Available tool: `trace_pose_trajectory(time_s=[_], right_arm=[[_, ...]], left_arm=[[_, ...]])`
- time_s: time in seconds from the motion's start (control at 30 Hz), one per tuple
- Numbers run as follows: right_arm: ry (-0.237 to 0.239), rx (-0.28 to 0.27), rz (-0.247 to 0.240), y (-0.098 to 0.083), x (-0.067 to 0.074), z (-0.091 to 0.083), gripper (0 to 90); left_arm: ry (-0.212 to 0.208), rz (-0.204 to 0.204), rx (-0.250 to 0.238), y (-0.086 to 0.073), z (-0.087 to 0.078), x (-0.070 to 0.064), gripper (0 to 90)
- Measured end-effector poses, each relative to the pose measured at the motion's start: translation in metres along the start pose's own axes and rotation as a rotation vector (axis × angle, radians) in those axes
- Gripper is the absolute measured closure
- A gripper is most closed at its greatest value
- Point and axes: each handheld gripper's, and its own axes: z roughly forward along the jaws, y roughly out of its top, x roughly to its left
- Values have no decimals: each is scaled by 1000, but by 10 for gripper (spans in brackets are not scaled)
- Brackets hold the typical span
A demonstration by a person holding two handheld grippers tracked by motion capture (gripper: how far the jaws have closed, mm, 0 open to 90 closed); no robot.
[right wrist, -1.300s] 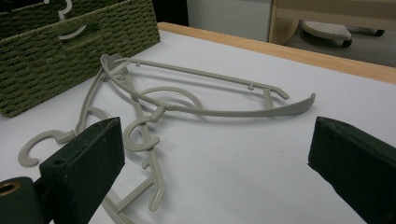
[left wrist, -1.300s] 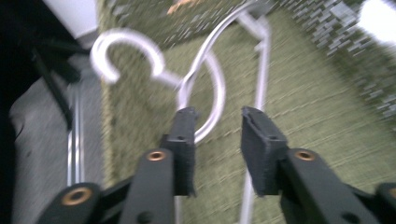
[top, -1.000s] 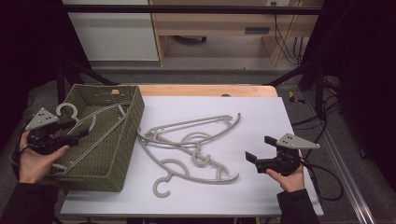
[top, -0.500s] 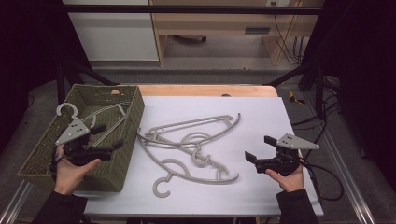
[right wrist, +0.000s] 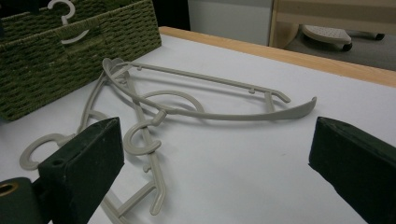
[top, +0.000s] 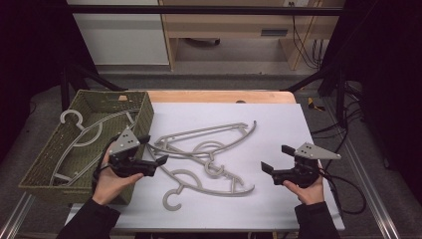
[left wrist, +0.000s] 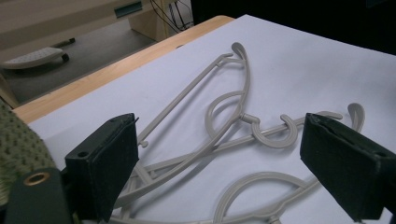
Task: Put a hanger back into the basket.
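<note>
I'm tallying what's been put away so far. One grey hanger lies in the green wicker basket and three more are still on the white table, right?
Not quite: the high view shows two hangers on the white table, overlapping, not three. One grey hanger does lie in the green wicker basket.

Left gripper reached inward, jaws just opened wide, nothing between. Right gripper level, jaws spread, empty.
</note>
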Motion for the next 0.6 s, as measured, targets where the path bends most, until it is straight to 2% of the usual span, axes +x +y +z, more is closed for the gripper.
trace_pose_trajectory(time_s=[0.27,0.37,0.47,0.6], right_arm=[[5,3,-5,-1,1,1,33],[5,3,-8,-1,1,1,33],[10,2,-7,-1,2,1,33],[10,6,-7,-1,2,1,33]], left_arm=[[-13,10,44,-3,31,-6,125],[-17,7,80,-6,47,-5,145],[2,23,111,-9,62,-6,182],[-15,18,153,-13,83,-10,223]])
